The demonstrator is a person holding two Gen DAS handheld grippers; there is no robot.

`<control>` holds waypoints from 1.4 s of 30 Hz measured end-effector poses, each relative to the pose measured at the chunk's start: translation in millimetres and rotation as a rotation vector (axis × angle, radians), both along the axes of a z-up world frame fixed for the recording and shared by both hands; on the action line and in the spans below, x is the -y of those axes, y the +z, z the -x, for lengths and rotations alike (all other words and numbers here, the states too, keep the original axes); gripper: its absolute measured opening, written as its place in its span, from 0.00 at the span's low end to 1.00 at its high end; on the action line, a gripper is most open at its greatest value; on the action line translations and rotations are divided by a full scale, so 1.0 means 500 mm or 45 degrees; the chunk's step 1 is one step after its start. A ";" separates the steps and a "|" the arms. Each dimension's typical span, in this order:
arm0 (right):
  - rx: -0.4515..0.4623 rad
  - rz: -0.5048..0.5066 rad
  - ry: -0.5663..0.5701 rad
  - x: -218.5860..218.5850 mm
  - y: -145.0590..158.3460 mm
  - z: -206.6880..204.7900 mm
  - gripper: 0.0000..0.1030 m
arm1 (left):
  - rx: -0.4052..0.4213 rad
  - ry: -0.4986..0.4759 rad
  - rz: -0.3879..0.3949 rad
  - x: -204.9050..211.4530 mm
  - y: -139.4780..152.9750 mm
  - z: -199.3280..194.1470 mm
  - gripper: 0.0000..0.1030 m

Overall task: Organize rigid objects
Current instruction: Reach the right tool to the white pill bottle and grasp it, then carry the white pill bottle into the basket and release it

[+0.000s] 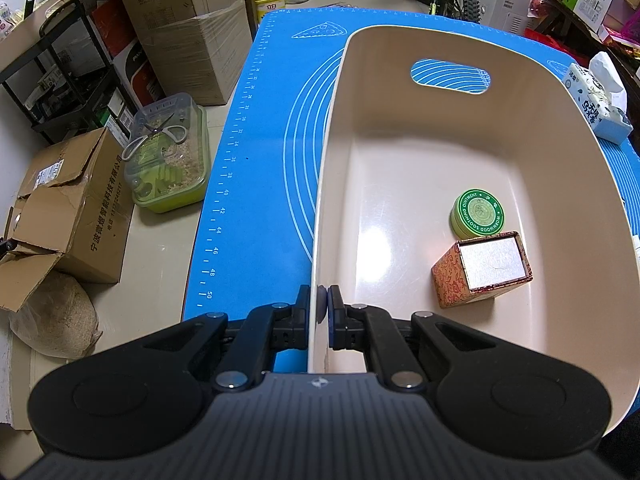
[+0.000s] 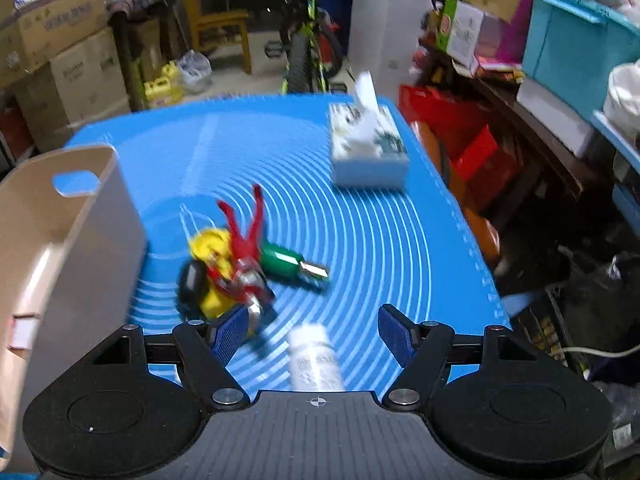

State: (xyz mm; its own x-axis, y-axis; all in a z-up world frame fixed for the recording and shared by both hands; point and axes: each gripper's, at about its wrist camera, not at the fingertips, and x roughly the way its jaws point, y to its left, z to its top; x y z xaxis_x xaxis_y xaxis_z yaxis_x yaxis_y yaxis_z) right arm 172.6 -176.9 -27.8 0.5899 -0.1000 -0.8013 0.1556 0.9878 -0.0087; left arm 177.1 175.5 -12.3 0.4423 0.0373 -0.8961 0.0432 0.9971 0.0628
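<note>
My left gripper [image 1: 322, 307] is shut on the near left rim of a cream plastic bin [image 1: 332, 168] that stands on the blue mat [image 1: 256, 184]. Inside the bin lie a round green ointment tin [image 1: 478, 213] and a red patterned box [image 1: 480, 270]. My right gripper [image 2: 314, 330] is open above the mat [image 2: 380, 240], with a white bottle [image 2: 316, 358] lying between its fingers. Just ahead on the left lie a red and silver toy figure [image 2: 244, 256], a yellow toy [image 2: 212, 256], a black piece [image 2: 192, 282] and a green bottle [image 2: 286, 260]. The bin [image 2: 100, 216] is at the left.
A tissue pack [image 2: 366, 148] sits at the mat's far right, also in the left wrist view [image 1: 598, 100]. Cardboard boxes [image 1: 72, 216], a green lidded container [image 1: 168, 156] and a sack [image 1: 56, 316] stand on the floor left of the table. A bicycle [image 2: 308, 40] and cluttered shelves [image 2: 560, 80] are beyond.
</note>
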 end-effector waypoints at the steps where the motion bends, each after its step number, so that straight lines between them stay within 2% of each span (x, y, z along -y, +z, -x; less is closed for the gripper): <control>1: -0.011 -0.004 -0.001 0.004 -0.008 0.000 0.74 | 0.000 0.000 -0.001 0.000 0.000 0.000 0.09; 8: -0.070 -0.018 0.015 0.014 -0.069 -0.015 0.74 | 0.000 0.000 -0.002 -0.001 0.002 -0.001 0.09; 18: -0.116 -0.028 0.031 0.014 -0.111 -0.034 0.63 | -0.001 0.001 0.001 -0.001 0.002 -0.001 0.09; 20: -0.120 -0.034 0.031 0.016 -0.116 -0.035 0.59 | 0.000 0.002 0.001 0.000 0.002 -0.001 0.09; 22: -0.134 -0.046 0.027 0.018 -0.122 -0.037 0.50 | 0.000 0.003 0.002 0.000 0.002 -0.001 0.09; 25: -0.126 -0.036 0.041 0.013 -0.122 -0.034 0.43 | 0.001 0.003 0.001 -0.001 0.002 -0.001 0.09; 35: -0.067 -0.016 -0.022 0.015 -0.092 -0.003 0.44 | 0.000 0.003 0.001 0.000 0.002 -0.001 0.09; 42: 0.049 -0.017 -0.054 0.006 -0.032 0.024 0.44 | 0.000 0.003 0.001 0.000 0.002 -0.001 0.09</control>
State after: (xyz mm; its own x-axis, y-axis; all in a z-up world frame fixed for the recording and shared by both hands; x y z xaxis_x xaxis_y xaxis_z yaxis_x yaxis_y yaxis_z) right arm 160.4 -179.9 -43.6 0.6159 -0.1151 -0.7794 0.1970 0.9803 0.0109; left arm 177.7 175.7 -11.4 0.4424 0.0373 -0.8960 0.0411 0.9972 0.0618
